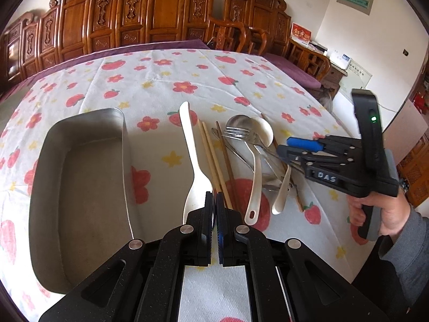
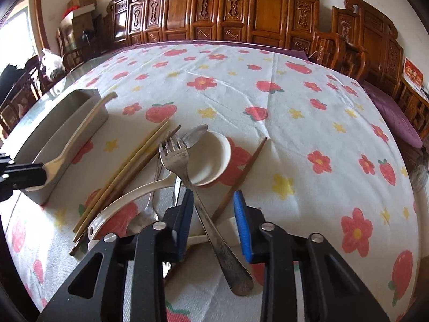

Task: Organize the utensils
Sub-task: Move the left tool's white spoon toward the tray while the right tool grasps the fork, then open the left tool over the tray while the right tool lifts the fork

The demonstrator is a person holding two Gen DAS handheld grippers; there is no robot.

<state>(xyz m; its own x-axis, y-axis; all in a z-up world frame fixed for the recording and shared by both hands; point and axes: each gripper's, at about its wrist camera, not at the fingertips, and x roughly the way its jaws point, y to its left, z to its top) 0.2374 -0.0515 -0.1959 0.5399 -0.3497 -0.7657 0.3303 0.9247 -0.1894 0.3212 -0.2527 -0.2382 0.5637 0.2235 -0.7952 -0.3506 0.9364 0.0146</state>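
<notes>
Left gripper (image 1: 214, 201): its jaws were clenched on the broad end of a white spatula-like utensil (image 1: 191, 158), whose slim handle stretched away from the fingertips.
Right gripper (image 2: 213, 214): its jaws stood apart, straddling the metal fork (image 2: 187, 177); the left pad lay just beside the fork's stem, the blue right pad (image 2: 242, 222) apart from it, so no grip showed.
Metal tray (image 1: 80, 187): it sat to the left of the left gripper, just beside the held white utensil; in the right wrist view the utensil lay across the tray's near wall.
Light chopsticks (image 1: 211, 158): a pair ran away from the left fingertips, just right of the white utensil.
Utensil heap: right of the left gripper and ahead of the right one, the fork lay over a white soup spoon (image 2: 211, 158), with a metal spoon (image 1: 238, 123), a second white spoon (image 1: 281, 193) and dark chopsticks (image 2: 241, 174) crossing beneath.
Tablecloth (image 2: 295, 134): flowers and strawberries covered it beneath both grippers.
Hand (image 1: 386, 212): it gripped the right gripper's handle.
</notes>
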